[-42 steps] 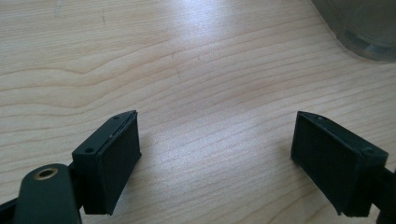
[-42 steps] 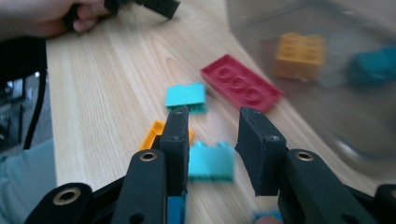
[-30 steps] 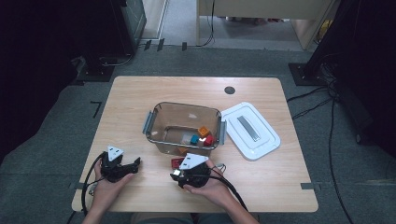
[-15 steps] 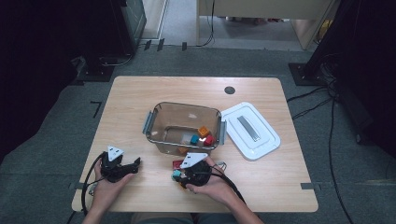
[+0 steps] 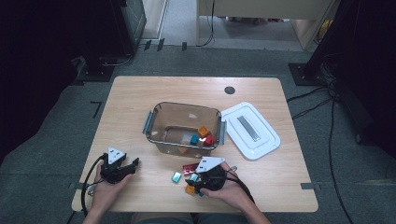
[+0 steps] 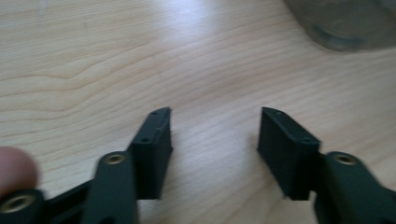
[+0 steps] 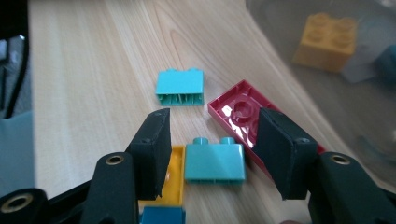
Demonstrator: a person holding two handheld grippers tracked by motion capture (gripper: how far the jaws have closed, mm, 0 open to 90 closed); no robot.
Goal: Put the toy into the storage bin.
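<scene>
1. Here, the right gripper [image 7: 212,140] has its jaws apart around a teal brick [image 7: 215,162] lying on the table [image 5: 140,98], not clamped.
2. The left gripper [image 6: 214,135], its jaws just narrowed yet apart over bare wood, holds nothing.

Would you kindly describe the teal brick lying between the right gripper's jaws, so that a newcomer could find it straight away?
Start at the clear plastic bin in the middle of the wooden table; loose bricks lie on the table in front of it. The small teal plastic brick lies between the jaws of the right gripper. Unlike the other teal brick farther out, it sits between a yellow brick and a flat red plate.
</scene>
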